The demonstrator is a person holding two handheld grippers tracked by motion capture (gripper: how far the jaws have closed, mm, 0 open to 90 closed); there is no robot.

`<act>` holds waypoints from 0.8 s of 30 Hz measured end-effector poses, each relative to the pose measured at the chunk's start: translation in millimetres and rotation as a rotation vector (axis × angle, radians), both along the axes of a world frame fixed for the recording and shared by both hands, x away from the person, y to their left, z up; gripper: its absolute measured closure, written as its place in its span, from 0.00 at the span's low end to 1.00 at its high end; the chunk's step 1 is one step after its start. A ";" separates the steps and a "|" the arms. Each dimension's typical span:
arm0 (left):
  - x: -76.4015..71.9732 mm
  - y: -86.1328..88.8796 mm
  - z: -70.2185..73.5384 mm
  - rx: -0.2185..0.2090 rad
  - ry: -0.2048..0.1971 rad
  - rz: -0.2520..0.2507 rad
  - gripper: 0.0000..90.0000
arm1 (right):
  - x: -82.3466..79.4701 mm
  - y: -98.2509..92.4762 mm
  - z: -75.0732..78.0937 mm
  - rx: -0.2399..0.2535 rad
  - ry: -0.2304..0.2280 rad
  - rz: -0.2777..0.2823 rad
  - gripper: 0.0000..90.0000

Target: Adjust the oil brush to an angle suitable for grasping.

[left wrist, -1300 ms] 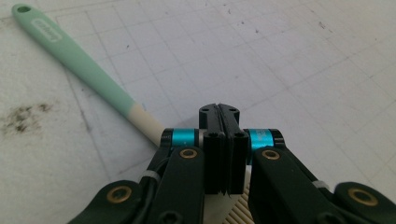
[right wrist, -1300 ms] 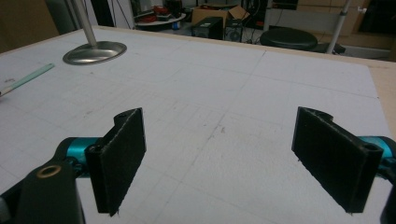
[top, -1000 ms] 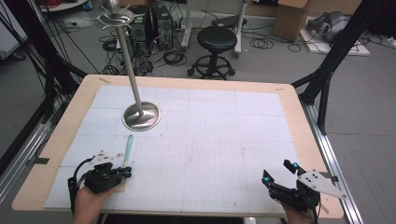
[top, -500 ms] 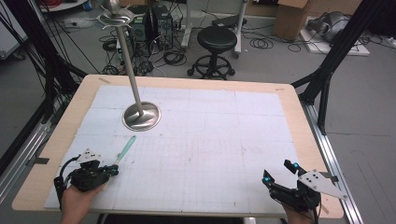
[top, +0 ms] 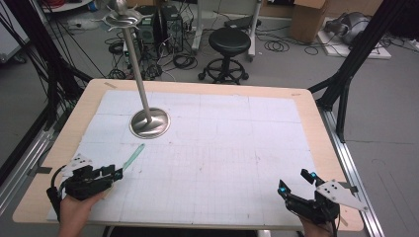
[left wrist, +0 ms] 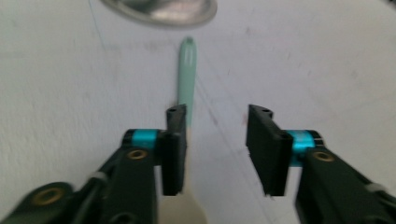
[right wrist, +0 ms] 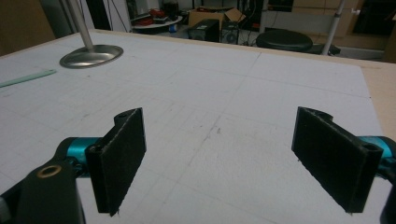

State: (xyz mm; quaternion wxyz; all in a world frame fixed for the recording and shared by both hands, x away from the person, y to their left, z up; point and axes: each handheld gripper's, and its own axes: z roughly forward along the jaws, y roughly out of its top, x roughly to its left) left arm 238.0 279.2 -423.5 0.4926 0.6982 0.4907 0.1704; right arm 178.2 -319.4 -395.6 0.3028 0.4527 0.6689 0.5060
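Our left gripper (top: 117, 173) has just been opening its jaws, and the mint-green spoon (top: 132, 156) they were clamped on a second ago now lies free on the white gridded mat (top: 222, 148), no longer pinched. Compared with the earlier high views, the hand has drawn back toward the near left corner of the table (top: 316, 128), and the spoon has swung from nearly upright in the picture to a slant. We judge this as the release: the spoon has been set down and the placing step looks done, provided nothing drags it as we pull away. In the left gripper view the spoon (left wrist: 187, 79) runs between the parted jaws, its pale bowl end low between them, the handle lying just beside one pad and pointing toward the round base of the metal stand (top: 149, 123). Whether that pad touches it we cannot tell. Our right gripper (top: 296, 182) rests well apart at the near right corner, jaws spread wide and holding nothing.
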 end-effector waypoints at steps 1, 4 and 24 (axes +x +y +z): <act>-1.9 -0.1 5.5 -0.034 -0.063 -0.029 0.50 | 0.0 0.4 0.1 0.003 0.002 0.000 0.19; -7.4 -3.6 14.4 -0.073 -0.171 -0.065 0.41 | -1.2 0.5 1.4 0.001 -0.014 -0.003 0.19; -22.5 2.7 21.5 -0.104 -0.325 -0.041 0.24 | 3.6 6.7 0.9 -0.002 0.014 0.006 0.19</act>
